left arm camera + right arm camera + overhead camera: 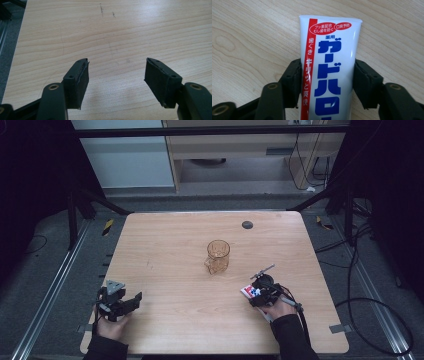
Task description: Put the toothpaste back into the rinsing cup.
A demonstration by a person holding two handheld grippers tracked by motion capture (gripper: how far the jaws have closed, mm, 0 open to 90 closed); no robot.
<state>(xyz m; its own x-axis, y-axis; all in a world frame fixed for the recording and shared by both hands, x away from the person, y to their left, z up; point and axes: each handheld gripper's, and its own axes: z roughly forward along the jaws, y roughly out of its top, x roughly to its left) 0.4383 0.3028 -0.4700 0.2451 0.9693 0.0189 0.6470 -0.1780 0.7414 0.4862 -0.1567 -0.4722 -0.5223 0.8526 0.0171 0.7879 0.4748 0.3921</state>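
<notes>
Wood-grain surface (pixel 165 250) carries an amber glass mug (pixel 218 256) mid-table; white tube (pixel 329 70) lies flat near the front right edge. Right gripper (pixel 328 82) has jaws at both tube sides, touching or nearly so; can't tell if pads press yet. Risks: tube is soft, so a hard squeeze may dent it; a loose grip lets it slip on lifting. Left gripper (pixel 116 77) rests w/ jaws wide, empty.
</notes>
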